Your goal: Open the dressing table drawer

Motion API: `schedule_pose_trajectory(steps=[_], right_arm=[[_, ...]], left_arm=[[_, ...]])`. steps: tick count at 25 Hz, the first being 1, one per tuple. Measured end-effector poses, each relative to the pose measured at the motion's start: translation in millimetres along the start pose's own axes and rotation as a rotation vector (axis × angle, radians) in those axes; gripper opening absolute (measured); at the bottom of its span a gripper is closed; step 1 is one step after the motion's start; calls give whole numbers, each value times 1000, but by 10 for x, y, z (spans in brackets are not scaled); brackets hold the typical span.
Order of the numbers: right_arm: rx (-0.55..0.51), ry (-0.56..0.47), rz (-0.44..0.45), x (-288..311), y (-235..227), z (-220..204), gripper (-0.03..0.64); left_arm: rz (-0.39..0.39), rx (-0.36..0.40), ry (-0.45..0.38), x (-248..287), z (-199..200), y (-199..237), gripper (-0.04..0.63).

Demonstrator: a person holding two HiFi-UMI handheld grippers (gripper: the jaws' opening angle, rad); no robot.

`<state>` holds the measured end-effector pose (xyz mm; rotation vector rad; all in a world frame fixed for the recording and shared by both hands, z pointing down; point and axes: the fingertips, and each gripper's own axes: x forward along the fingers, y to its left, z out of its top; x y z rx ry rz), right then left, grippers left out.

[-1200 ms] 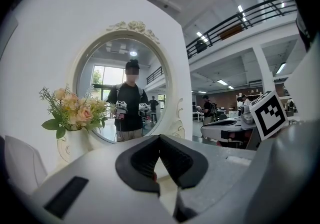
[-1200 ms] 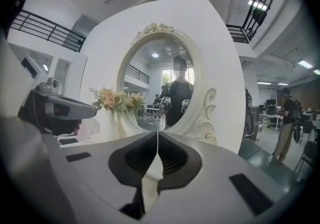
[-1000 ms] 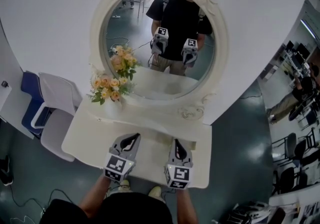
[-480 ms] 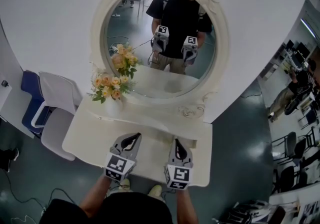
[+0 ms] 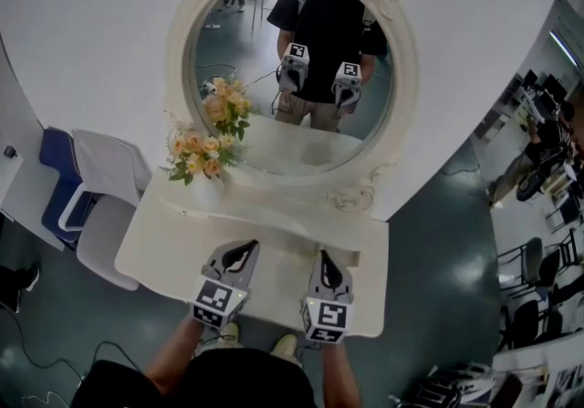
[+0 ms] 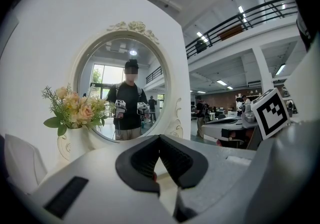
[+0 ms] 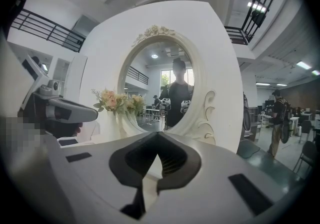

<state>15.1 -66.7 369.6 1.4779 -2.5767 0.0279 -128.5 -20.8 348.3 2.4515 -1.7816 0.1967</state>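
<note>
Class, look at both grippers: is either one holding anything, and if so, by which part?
Nothing is held: the left gripper and the right gripper are both shut, with nothing between their jaws.

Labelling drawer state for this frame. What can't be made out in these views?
- Drawer front and handle: head view, hidden under the tabletop, left gripper and right gripper; open or closed unknowable.
- Both gripper views: each gripper's own body fills the lower frame; no drawer visible.
- Person at right edge: head view, too small.

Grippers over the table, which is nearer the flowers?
The left gripper: the flowers stand at the left rear of the dressing table, on its side.
</note>
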Motion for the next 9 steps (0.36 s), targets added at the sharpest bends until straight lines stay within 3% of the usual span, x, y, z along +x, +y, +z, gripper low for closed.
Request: schedule_pose_trajectory(steps=[9], right_arm=[[3,-2,3,-34,-15,-2,-5]], left_arm=[[-3,2,5,10,-6,-41,0]])
